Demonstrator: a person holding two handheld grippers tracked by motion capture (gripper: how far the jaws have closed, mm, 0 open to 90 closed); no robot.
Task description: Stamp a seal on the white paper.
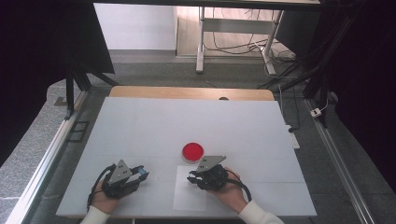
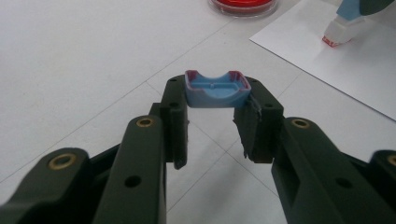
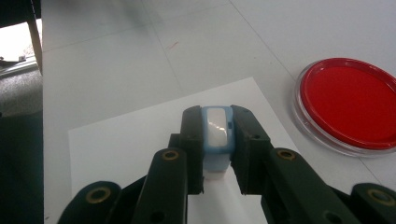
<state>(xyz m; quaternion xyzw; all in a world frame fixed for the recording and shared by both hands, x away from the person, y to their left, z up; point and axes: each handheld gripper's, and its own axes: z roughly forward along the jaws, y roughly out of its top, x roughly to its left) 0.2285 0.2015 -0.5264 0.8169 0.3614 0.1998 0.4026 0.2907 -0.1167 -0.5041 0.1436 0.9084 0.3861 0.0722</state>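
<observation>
My left gripper (image 2: 217,105) is shut on a small blue cap (image 2: 217,88) with reddish rims, held just above the table; in the high view the left gripper (image 1: 140,174) and the cap (image 1: 143,173) are at the front left. My right gripper (image 3: 217,140) is shut on a light blue stamp (image 3: 217,133) with a white top window, over a white paper sheet (image 3: 126,144). In the high view the right gripper (image 1: 192,178) hovers at the sheet's (image 1: 189,198) upper part. The stamp's white foot (image 2: 334,35) points down at the paper (image 2: 336,74).
A round clear dish with a red pad (image 1: 193,151) sits just beyond the paper, also visible as the red dish (image 3: 352,105) to the right of the stamp and the red dish (image 2: 243,4). The white table (image 1: 187,121) stretches wide behind; its front edge lies near the person's wrists.
</observation>
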